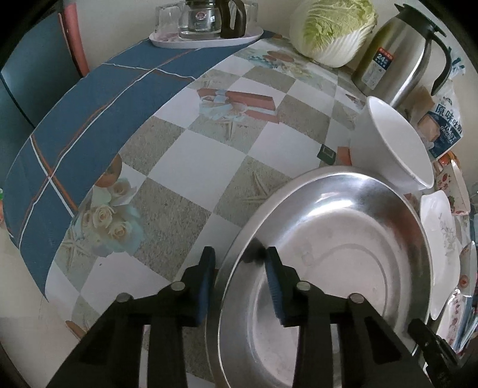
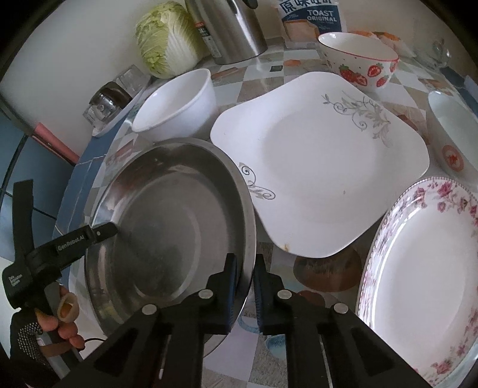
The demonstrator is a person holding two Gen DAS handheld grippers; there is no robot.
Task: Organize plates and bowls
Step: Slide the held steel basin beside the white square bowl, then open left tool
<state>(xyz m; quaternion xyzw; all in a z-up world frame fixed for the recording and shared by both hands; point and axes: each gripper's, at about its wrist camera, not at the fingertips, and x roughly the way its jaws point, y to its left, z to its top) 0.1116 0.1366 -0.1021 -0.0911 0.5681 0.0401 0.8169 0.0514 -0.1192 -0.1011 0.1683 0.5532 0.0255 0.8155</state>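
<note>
A wide steel dish lies on the checked tablecloth. My left gripper straddles its near-left rim, one pad outside and one inside the basin; a gap still shows at the rim, so it is open. My right gripper is shut on the dish's opposite rim. A plain white bowl stands behind the dish. To the right are a square white plate with grey scrollwork, a round plate with pink flowers, a strawberry bowl and a bowl with a red emblem.
Along the wall stand a cabbage, a steel thermos jug, a toast bag and a tray with glasses and a glass pot. The table's curved edge, hung with blue cloth, runs on the left. A gloved hand holds the left gripper.
</note>
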